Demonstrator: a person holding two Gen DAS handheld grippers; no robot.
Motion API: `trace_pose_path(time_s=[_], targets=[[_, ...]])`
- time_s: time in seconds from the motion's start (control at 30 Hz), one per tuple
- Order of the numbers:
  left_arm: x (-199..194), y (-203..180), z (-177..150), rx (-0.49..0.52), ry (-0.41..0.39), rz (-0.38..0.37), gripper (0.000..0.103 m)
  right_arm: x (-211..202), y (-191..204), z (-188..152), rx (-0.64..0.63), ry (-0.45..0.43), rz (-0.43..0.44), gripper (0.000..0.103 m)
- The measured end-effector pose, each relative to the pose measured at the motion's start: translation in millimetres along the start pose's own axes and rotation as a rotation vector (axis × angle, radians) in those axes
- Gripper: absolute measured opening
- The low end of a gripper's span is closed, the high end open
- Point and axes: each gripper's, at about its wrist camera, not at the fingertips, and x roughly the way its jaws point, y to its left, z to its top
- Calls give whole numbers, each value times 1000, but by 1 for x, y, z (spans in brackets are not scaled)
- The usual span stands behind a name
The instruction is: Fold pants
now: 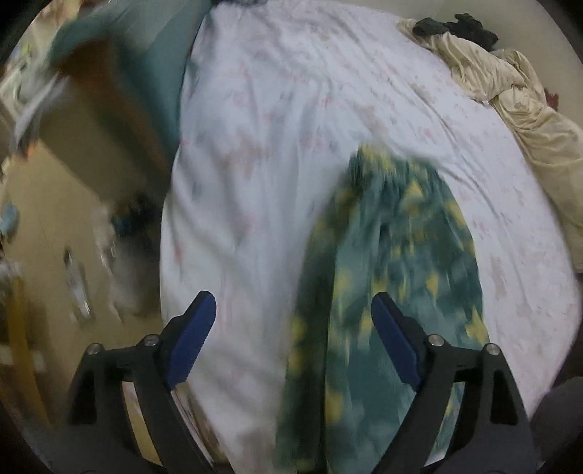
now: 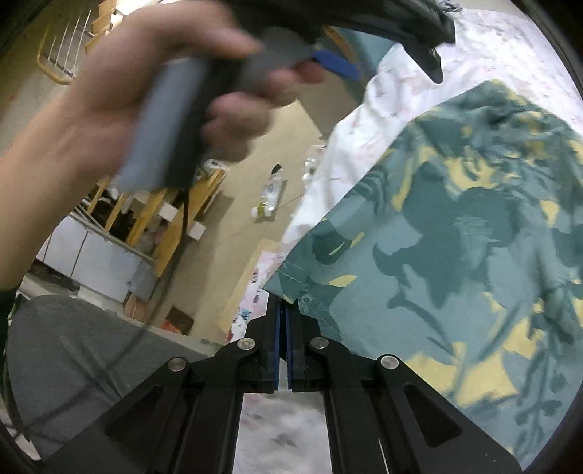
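The pants [image 1: 393, 262] are teal with a yellow leaf print and lie on a bed with a white flowered sheet [image 1: 262, 153]. My left gripper [image 1: 293, 310] is open and empty, hovering above the sheet and the pants' left edge. In the right wrist view the pants [image 2: 455, 226] fill the right side. My right gripper [image 2: 283, 310] is shut on a hemmed corner of the pants at the bed's edge. The hand holding the left gripper [image 2: 153, 102] shows blurred at upper left of that view.
A cream blanket [image 1: 517, 102] and dark clothes [image 1: 459, 25] lie bunched at the bed's far right. A teal pillow [image 1: 160, 69] sits at the far left. Beside the bed is tan floor [image 2: 237, 204] with a bottle [image 2: 269, 197] and wooden furniture [image 2: 171, 211].
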Motion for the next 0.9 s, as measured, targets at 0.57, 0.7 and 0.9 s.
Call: trace_pose_path(time_s=[0.57,0.7,0.9], targets=[[57,-28,-116,138,300,-29,72,-157,-111,-103,436,-298,-100,68],[56,-52,-130,276,303,11,38,-173,-180,-127,712,-371,-32,68],[42,-66,-130,300,287,-23,5,-116,-203,-121,703,-186,15,68]])
